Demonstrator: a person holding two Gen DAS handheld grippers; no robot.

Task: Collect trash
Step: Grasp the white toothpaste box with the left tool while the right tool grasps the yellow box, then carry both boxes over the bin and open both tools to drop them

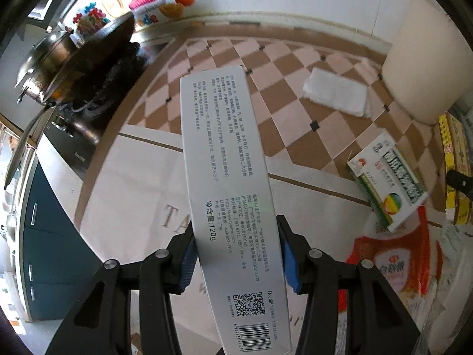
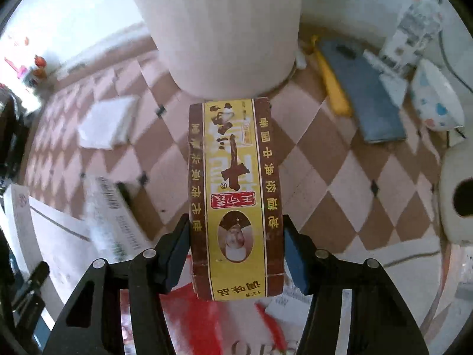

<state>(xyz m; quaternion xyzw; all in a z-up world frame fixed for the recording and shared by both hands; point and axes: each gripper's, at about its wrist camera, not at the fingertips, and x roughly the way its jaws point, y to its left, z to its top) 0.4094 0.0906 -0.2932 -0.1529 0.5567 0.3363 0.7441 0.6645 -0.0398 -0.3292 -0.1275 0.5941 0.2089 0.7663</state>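
While left tool [image 1: 238, 254] clamps white carton [image 1: 227, 177], right tool [image 2: 236, 251] barely pinches spice box [image 2: 235, 195]; loose pinch risks drop.

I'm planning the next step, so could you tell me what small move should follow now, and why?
Probably lift both boxes clear together. The left gripper pinches the long white box, and the right gripper brackets the brown-and-yellow seasoning box; other packaging lies just below.

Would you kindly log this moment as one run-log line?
left gripper: shut on white box | right gripper: around brown-yellow box, contact unclear
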